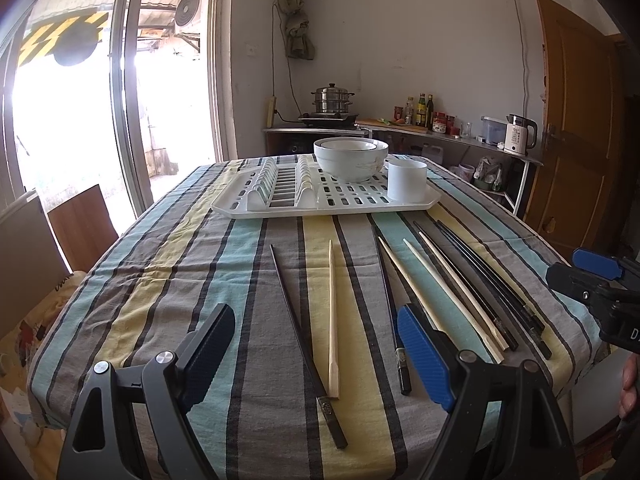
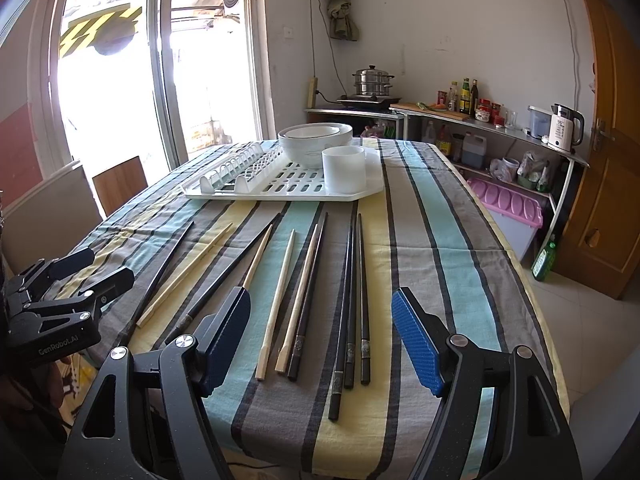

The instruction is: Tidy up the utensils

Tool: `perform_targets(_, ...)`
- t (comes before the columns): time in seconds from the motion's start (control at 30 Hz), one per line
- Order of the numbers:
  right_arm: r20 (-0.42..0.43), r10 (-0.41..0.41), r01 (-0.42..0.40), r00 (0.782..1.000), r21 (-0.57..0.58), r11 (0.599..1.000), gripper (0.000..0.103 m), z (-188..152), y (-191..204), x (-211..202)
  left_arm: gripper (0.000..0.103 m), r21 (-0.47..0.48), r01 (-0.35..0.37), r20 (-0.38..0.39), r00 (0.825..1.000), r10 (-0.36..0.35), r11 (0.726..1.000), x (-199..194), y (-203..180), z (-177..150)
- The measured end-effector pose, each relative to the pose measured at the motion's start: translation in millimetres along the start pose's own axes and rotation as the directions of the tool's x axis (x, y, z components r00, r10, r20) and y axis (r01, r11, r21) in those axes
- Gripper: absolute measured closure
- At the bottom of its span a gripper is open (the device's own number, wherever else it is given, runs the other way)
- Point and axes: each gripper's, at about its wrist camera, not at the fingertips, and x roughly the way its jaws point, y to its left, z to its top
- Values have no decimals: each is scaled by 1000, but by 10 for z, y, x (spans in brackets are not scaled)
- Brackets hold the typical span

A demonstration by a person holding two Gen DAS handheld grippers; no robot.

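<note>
Loose chopsticks (image 2: 308,292) scattered lengthwise on striped tablecloth (image 2: 420,240), some glossy black, some pale wood, white drying rack (image 2: 280,188) beyond at far side, left gripper (image 1: 316,360) spread wide, empty, right gripper (image 2: 320,344) likewise released, holding nothing

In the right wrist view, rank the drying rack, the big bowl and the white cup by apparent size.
1. Drying rack, clearly largest.
2. Big bowl.
3. White cup, nearly matching the bowl; the cup sits nearer the camera, so that order is unsure.
</note>
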Motion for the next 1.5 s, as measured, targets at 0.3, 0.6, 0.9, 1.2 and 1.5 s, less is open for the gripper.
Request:
perform_targets(0.3,-1,0,0,1000,0,1000,29,0,10,-7,22,-2,13,-3,1000,-13,1000,2,2,-9)
perform_targets(0.6,-1,-1,1,1000,0,1000,29,-2,16,-4,26,-14,25,-13,1000,-25,1000,4,18,-18)
perform_targets(0.9,-1,-2,2,1000,2,1000,29,-28,10,22,27,-8,28,-17,999,-28,1000,6,5,-13)
perform_targets(1.2,-4,-1,1,1000,3,1000,29,-20,10,36,27,-2,41,-31,999,-41,999,69,1,-8)
perform_targets(1.5,-18,4,-5,1000,-18,1000,29,49,42,169,33,14,60,-68,996,-59,998,267,2,70)
